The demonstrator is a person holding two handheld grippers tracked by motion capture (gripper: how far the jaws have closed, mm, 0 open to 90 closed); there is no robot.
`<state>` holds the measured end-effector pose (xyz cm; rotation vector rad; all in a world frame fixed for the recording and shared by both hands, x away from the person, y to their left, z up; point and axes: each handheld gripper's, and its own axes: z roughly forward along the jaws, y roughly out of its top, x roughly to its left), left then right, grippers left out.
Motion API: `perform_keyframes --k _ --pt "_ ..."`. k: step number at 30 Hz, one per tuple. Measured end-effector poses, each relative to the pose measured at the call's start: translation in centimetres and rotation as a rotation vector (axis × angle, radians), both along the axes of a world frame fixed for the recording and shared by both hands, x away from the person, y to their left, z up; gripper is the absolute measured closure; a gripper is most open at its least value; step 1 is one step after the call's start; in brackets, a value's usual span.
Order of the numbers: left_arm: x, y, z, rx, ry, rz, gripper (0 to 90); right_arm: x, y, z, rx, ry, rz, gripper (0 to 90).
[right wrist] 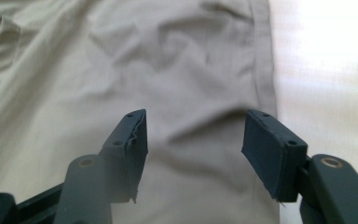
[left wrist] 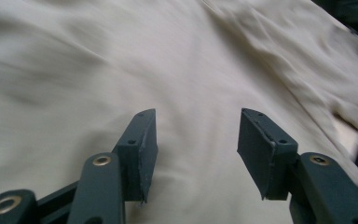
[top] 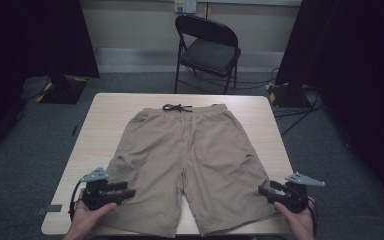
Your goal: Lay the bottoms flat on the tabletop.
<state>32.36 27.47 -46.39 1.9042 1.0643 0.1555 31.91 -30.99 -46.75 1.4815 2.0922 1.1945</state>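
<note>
The left gripper (top: 130, 192), held in the person's left hand (top: 87, 216) at about seven o'clock on the table (top: 105, 107), points inward toward three o'clock with its jaws spread and nothing between them. In the left gripper view (left wrist: 193, 147) the open jaws hover over tan cloth. The right gripper (top: 261, 191), in the right hand (top: 300, 222) at about five o'clock, points toward nine o'clock, jaws likewise apart and empty; in the right gripper view (right wrist: 191, 149) they frame the outer seam of a leg, with bare table just beyond it.

Between the two grippers lies a pair of tan shorts (top: 190, 160), spread flat in the middle of the table, waistband at twelve o'clock and both leg hems at six o'clock, reaching the near edge. The left gripper sits just over the outer hem of the left leg, the right gripper just beside the outer hem of the right leg. A dark drawstring (top: 177, 107) is knotted at the waistband.

Beyond the table at twelve o'clock stands a black folding chair (top: 207, 50) on grey carpet. Cables (top: 295, 112) trail across the floor at two o'clock.
</note>
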Motion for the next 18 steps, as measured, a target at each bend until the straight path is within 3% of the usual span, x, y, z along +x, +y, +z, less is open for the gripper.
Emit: perform_keyframes --k 3,6,9,10,13,14,18 --pt "0.9 1.8 0.7 0.004 -0.013 0.043 43.8 1.6 0.2 1.1 -0.001 -0.042 -0.024 34.5" --pt "1.5 3.9 0.8 0.027 -0.030 0.112 43.4 2.3 -0.1 1.3 0.004 -0.045 -0.045 33.2" --pt "1.8 5.5 -0.3 0.041 0.012 0.179 40.3 2.9 -0.9 0.8 -0.003 -0.039 -0.092 30.8" --pt "1.6 6.1 -1.0 0.085 0.011 0.222 40.1 2.8 -1.4 0.1 -0.013 -0.032 -0.122 29.3" --pt "1.5 6.7 -1.8 0.084 0.036 0.243 38.7 2.6 -1.8 -0.6 -0.035 -0.018 -0.135 28.3" --pt "1.4 6.9 -2.2 0.121 0.035 0.251 37.2 2.3 -2.1 -1.3 -0.055 -0.003 -0.146 26.8" --pt "1.2 7.0 -2.9 0.138 0.035 0.252 34.5 2.0 -2.7 -2.3 -0.089 0.019 -0.173 24.4"
